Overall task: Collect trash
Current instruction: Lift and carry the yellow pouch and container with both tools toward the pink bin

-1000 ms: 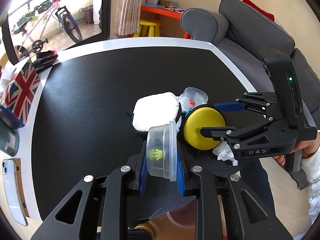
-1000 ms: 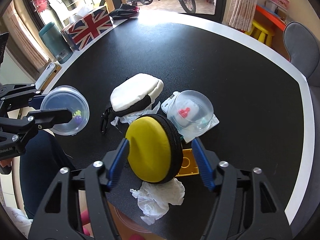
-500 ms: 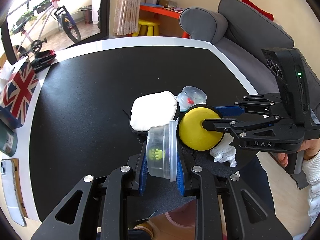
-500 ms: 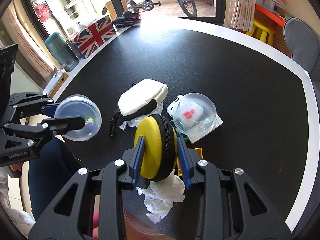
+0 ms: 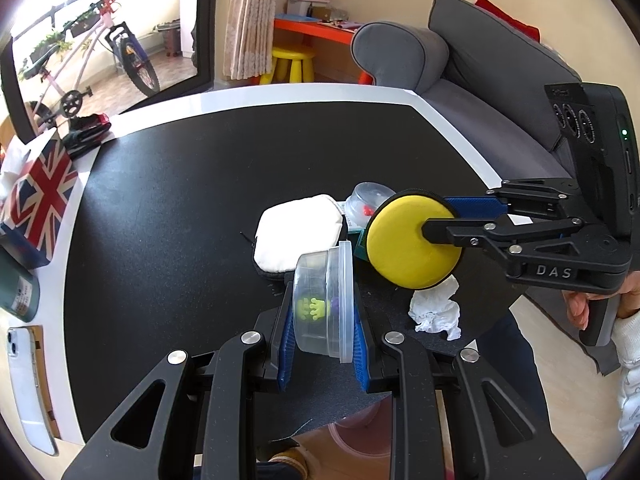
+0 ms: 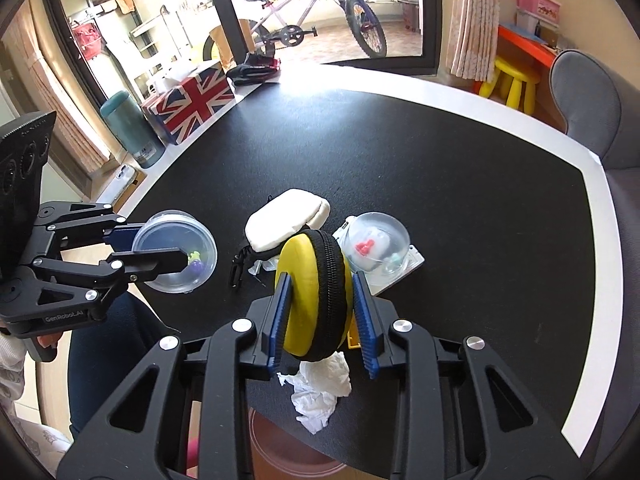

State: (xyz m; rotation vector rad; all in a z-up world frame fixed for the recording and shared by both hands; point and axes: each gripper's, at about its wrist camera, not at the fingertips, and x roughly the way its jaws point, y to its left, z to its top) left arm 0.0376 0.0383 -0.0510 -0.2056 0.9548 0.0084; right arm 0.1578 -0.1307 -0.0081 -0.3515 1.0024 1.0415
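Observation:
My left gripper [image 5: 322,308] is shut on a clear lidded tub [image 5: 320,304] with small toys inside, held on edge above the table's near rim. My right gripper [image 6: 320,292] is shut on a round yellow zip case [image 6: 312,304], its blue pads pressing both faces, and the case hangs just above the black table [image 6: 440,184]. A crumpled white tissue [image 6: 320,388] lies on the table right under the case. In the left wrist view the case [image 5: 408,240] and tissue [image 5: 436,312] are to the right of the tub.
A white pouch [image 6: 284,224], a clear capsule [image 6: 376,248] on a card and a yellow brick [image 6: 354,342] lie behind the case. A Union Jack box [image 5: 40,196], a green bottle [image 5: 16,292] and a phone [image 5: 24,380] line the left edge. A pink bin [image 6: 288,452] sits below the near edge.
The right gripper's jaws closed onto the yellow case and lifted it slightly off the table, uncovering the tissue. The left gripper with the tub stayed put.

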